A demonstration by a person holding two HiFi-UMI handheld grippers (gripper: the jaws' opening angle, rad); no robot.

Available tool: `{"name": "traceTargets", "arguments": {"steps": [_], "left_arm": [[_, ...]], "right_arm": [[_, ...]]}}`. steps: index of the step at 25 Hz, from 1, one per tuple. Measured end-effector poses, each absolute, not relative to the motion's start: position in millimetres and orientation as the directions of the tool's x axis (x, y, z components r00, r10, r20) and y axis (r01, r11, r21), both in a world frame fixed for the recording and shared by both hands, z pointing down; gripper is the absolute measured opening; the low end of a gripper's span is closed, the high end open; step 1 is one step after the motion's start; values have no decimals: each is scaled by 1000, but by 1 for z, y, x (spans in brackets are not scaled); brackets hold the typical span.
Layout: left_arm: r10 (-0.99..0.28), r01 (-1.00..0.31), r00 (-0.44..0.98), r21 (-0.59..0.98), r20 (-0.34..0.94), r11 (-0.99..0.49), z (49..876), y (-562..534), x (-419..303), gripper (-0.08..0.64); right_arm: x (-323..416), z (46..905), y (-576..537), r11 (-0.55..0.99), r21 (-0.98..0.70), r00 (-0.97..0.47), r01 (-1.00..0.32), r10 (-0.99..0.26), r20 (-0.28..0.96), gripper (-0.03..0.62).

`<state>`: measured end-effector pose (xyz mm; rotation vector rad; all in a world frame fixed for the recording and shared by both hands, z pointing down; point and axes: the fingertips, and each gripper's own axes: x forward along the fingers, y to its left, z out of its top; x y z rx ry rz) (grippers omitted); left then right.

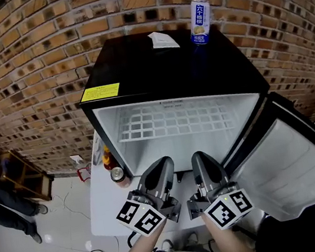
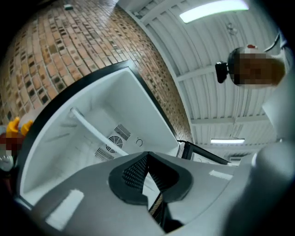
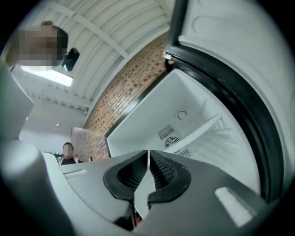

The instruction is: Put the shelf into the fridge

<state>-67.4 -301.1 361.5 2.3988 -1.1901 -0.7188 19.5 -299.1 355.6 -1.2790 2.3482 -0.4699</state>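
The white wire shelf (image 1: 168,120) lies level inside the open black fridge (image 1: 135,66), high in its white cavity. Its front bar shows in the left gripper view (image 2: 94,131) and in the right gripper view (image 3: 198,129). My left gripper (image 1: 162,162) and right gripper (image 1: 198,156) hover side by side just in front of the fridge opening, below the shelf and apart from it. Both point into the cavity. The left gripper (image 2: 147,154) has its jaws together with nothing between them. The right gripper (image 3: 148,152) has its tips meeting too, and holds nothing.
The fridge door (image 1: 294,159) stands swung open at the right. A drink can (image 1: 200,22) and a paper slip (image 1: 163,40) sit on the fridge top. On the white table (image 1: 102,203), left of the fridge, stand a bottle (image 1: 108,157) and a can (image 1: 118,175). A brick wall is behind.
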Motion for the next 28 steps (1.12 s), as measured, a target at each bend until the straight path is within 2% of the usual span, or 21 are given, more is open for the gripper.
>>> {"name": "traceTargets", "arguments": {"steps": [5, 8, 13, 22, 28], "left_arm": [[-818, -752, 522, 323, -241, -574, 352, -279, -62, 0], [-824, -796, 522, 222, -219, -563, 350, -268, -63, 0], [-811, -804, 544, 144, -216, -578, 349, -248, -65, 0], [-793, -779, 572, 163, -209, -606, 355, -216, -65, 0], [-803, -799, 555, 131, -217, -587, 348, -182, -61, 0]], "right_arm": [[-6, 342, -272, 562, -187, -531, -806, -825, -192, 8], [-18, 340, -261, 558, -81, -539, -826, -823, -179, 6], [-26, 341, -247, 529, -39, -517, -848, -841, -157, 5], [-26, 346, -212, 486, 0, -483, -874, -869, -108, 5], [-24, 337, -174, 513, 15, -511, -858, -851, -123, 5]]}}
